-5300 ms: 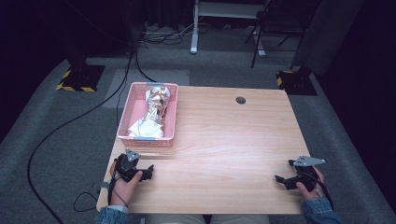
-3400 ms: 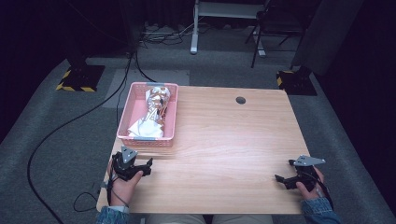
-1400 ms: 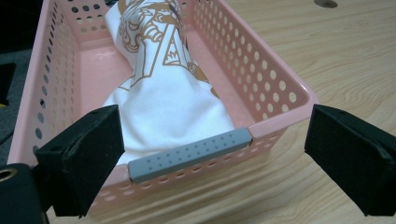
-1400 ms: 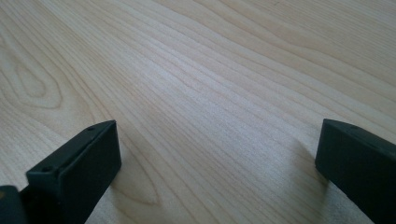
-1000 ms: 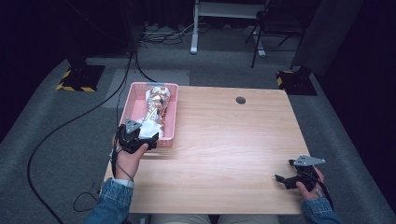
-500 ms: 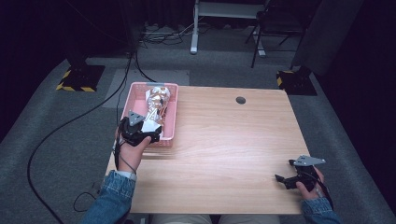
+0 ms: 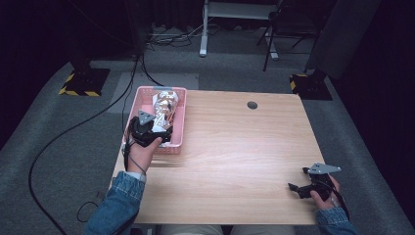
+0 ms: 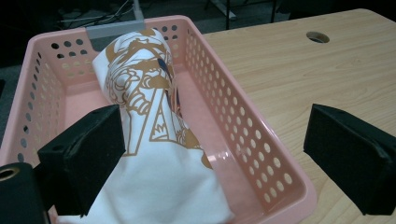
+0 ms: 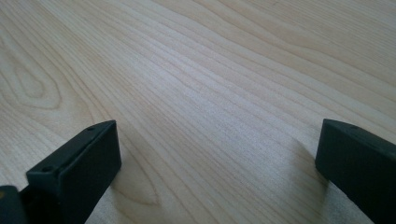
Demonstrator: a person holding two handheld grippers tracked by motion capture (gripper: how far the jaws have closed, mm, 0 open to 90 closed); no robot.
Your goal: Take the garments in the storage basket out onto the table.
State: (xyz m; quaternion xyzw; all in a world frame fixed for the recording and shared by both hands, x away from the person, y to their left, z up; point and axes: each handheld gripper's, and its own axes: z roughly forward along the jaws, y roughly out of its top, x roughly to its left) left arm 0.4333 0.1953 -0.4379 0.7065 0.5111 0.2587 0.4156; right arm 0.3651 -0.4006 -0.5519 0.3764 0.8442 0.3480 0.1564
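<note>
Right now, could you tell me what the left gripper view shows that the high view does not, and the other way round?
The left gripper view alone resolves the orange-brown print on the white cloth, the holes in the pink basket wall, and the left gripper with its jaws wide apart, one over the cloth, one past the basket's near wall above the table. The high view alone takes in the right gripper low near the table's right front corner, the person's denim sleeves and the floor cables. Both share the basket, the cloth inside it and the round hole in the table.
</note>
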